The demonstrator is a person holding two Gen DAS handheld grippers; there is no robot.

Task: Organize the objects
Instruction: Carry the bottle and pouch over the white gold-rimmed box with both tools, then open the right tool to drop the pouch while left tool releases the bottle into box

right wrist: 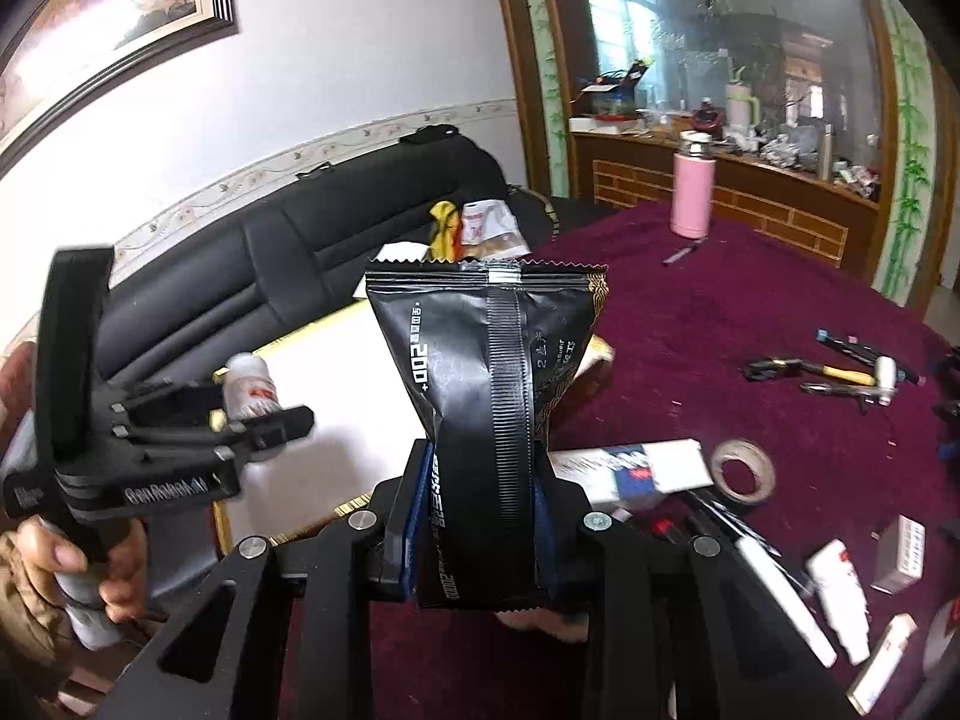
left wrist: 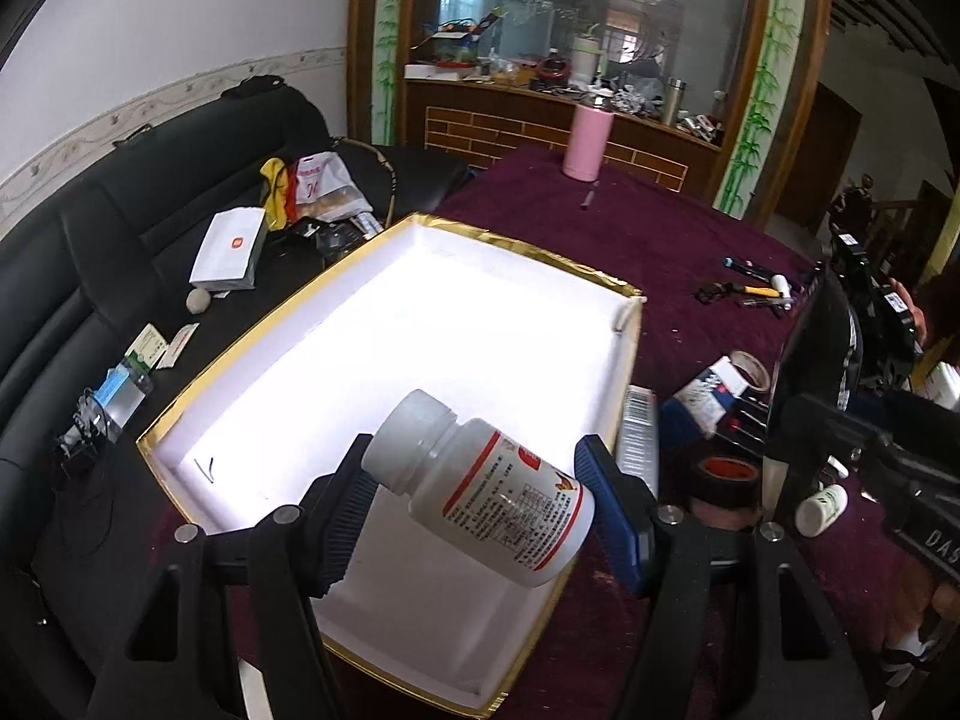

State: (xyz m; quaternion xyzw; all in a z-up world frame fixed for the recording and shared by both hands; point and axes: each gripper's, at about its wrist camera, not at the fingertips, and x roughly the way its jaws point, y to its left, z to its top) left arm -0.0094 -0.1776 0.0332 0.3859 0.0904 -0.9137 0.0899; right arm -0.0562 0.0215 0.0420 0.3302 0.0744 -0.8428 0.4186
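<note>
My left gripper (left wrist: 474, 468) is shut on a white pill bottle (left wrist: 480, 486) with a red and white label. It holds the bottle tilted above the near end of a white box with a gold rim (left wrist: 420, 222). My right gripper (right wrist: 480, 516) is shut on a black snack packet (right wrist: 486, 396), which stands upright between its blue pads. In the right wrist view the left gripper (right wrist: 264, 414) with the bottle (right wrist: 249, 387) shows at the left, over the same box (right wrist: 336, 396). The right gripper's black body (left wrist: 840, 360) appears at the right edge of the left wrist view.
A maroon cloth (right wrist: 750, 300) covers the table. On it lie a pink flask (left wrist: 587, 141), a tape roll (right wrist: 741, 471), a small hammer (right wrist: 852, 375), pens, small white boxes (right wrist: 840, 606) and black tape (left wrist: 726, 477). A black sofa (left wrist: 120, 210) with loose items stands to the left.
</note>
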